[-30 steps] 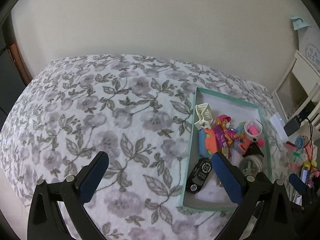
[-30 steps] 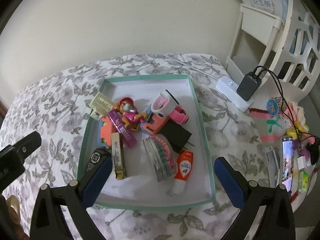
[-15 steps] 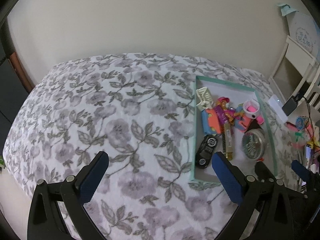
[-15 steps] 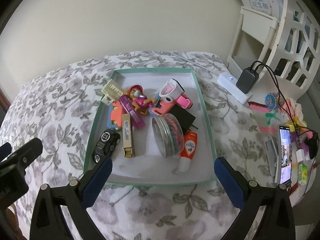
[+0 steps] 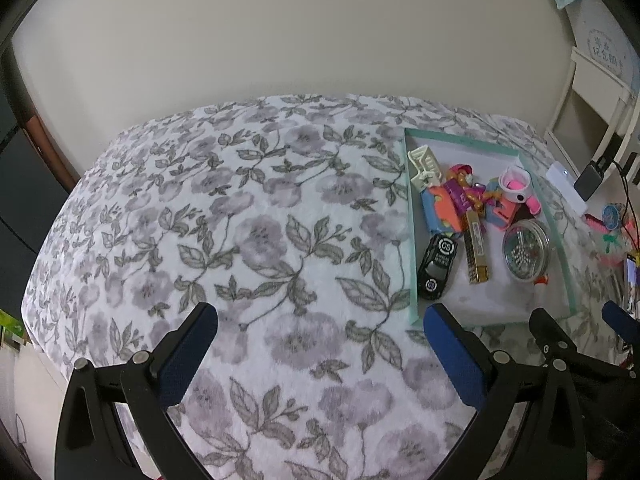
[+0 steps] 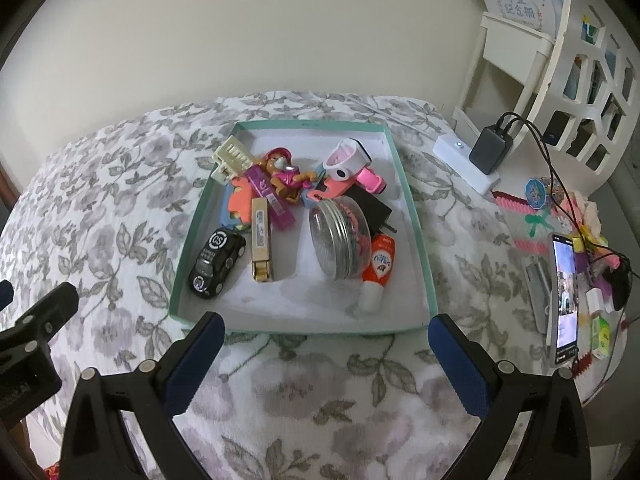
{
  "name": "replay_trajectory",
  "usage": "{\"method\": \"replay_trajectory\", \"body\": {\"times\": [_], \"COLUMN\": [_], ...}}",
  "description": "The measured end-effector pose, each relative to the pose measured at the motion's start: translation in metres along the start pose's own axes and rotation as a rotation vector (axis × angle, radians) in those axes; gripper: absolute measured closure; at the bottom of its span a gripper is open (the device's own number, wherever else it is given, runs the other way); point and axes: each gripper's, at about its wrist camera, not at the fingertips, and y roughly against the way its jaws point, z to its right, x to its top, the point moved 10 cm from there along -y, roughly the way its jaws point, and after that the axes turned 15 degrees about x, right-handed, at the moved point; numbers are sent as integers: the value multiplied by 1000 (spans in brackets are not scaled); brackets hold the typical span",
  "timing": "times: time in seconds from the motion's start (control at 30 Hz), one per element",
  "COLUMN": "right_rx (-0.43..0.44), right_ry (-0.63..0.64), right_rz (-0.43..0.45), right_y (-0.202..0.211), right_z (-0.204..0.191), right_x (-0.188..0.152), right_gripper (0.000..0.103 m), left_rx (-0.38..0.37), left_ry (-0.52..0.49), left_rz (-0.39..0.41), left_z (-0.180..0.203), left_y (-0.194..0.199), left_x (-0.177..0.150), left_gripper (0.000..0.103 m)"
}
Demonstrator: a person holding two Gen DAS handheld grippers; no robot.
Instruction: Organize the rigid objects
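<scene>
Above the floral bed (image 5: 256, 240), the left hand-held gripper (image 5: 320, 340) hangs with jaws wide apart, holding nothing, left of the tray (image 5: 412, 248). The right hand-held gripper (image 6: 326, 338) hovers near the tray's (image 6: 416, 224) near rim, likewise spread and empty. Inside the tray lie a black car (image 6: 216, 262), gold bar (image 6: 261, 240), round tin (image 6: 336, 236), tube (image 6: 378, 268), figure (image 6: 286, 176) and comb (image 6: 232, 158). Only the right view shows the phone (image 6: 564, 296) and charger (image 6: 490, 150) at right.
</scene>
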Motion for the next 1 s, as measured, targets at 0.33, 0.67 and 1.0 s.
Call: {"method": "replay_trajectory", "body": {"times": [0.33,0.67,1.0], "right_rx": [2,-8,-12], "right_ry": [17,0,5], "right_rz": [-20,2,17], "right_y": [1,10,14], "right_z": [-7,-2,-2], "right_x": [-13,-14,-12], "right_gripper": [0,0,0], "left_rx": [11,3,5], "left_ry": [-2,27,22], "left_rz": [-19,-53,-68], "left_z": [-8,-12,-11], "left_y": [-2,-5,-7], "left_x": [-11,-14,-16], "left_gripper": [0,0,0]}}
